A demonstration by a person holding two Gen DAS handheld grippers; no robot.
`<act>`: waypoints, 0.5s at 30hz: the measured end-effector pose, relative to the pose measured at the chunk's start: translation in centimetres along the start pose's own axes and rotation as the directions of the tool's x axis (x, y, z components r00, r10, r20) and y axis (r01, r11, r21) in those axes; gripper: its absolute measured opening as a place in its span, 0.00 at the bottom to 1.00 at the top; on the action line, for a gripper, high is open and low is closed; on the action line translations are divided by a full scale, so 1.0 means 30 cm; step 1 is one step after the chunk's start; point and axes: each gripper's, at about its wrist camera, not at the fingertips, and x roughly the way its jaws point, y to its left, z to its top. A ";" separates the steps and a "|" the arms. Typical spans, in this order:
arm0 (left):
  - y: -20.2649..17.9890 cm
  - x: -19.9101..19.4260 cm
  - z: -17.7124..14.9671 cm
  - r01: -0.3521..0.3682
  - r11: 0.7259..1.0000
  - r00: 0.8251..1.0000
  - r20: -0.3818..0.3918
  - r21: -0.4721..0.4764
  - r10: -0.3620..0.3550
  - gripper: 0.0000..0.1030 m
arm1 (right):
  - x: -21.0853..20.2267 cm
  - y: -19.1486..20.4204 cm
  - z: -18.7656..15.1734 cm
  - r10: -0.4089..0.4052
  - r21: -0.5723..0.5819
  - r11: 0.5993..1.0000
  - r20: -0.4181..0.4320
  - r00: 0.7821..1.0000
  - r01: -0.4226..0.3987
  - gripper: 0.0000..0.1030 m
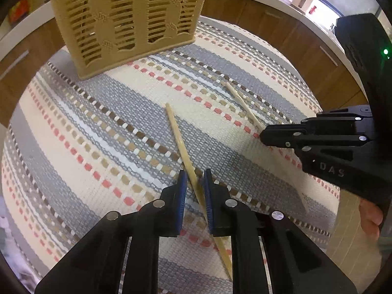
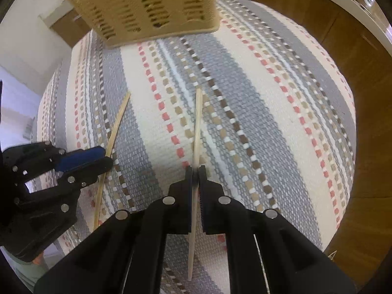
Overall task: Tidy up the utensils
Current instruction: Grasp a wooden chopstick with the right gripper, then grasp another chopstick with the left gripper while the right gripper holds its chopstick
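Observation:
Two wooden chopsticks lie on a striped woven mat [image 1: 98, 127]. My left gripper [image 1: 195, 175] straddles the near chopstick [image 1: 177, 132]; its blue pads [image 1: 182, 196] stand a little apart on either side of it. My right gripper [image 2: 195, 170] is shut on the other chopstick [image 2: 198, 122], which runs between its pads. That chopstick also shows in the left wrist view [image 1: 242, 104] going into the right gripper [image 1: 263, 136]. The left gripper [image 2: 107, 158] and its chopstick [image 2: 117, 125] show in the right wrist view. A tan slotted utensil basket [image 1: 127, 19] stands at the mat's far side.
The mat [image 2: 269, 98] covers a wooden table whose bare edge [image 2: 362, 147] shows on the right. The basket [image 2: 147, 7] stands beyond both chopsticks. A white counter edge and wooden cabinet fronts [image 1: 281, 24] lie behind.

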 end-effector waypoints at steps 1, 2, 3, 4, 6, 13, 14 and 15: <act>-0.005 0.002 0.003 -0.001 1.000 1.000 -0.004 0.005 0.001 0.15 | 0.001 0.006 0.003 -0.007 -0.011 1.000 -0.003 1.000 0.007 0.05; -0.010 0.004 0.007 0.006 1.000 1.000 -0.007 0.005 -0.006 0.20 | 0.003 0.010 0.005 -0.007 -0.016 1.000 -0.006 1.000 0.007 0.07; -0.017 0.007 0.010 0.004 1.000 1.000 -0.010 0.005 -0.004 0.22 | 0.004 0.010 0.008 0.001 -0.020 1.000 -0.011 1.000 -0.002 0.09; -0.024 0.023 0.023 -0.009 1.000 1.000 -0.014 0.012 0.009 0.21 | 0.004 0.010 0.012 0.009 -0.023 1.000 -0.016 1.000 -0.009 0.11; -0.035 0.024 0.026 -0.028 0.999 0.999 -0.023 0.020 0.029 0.21 | 0.005 0.001 0.020 0.025 -0.015 1.000 -0.030 0.999 -0.026 0.11; -0.030 0.029 0.036 -0.001 1.000 0.998 -0.063 -0.012 0.000 0.20 | 0.002 0.006 0.017 0.027 -0.030 0.999 -0.037 0.999 -0.028 0.15; -0.037 0.031 0.037 -0.002 1.000 0.998 -0.063 -0.005 0.002 0.19 | -0.001 0.004 0.011 0.024 -0.035 0.999 -0.030 0.999 -0.025 0.15; -0.035 0.025 0.030 0.006 1.000 0.998 -0.059 -0.001 -0.006 0.19 | -0.001 0.009 0.009 0.019 -0.047 0.999 -0.018 1.000 -0.020 0.15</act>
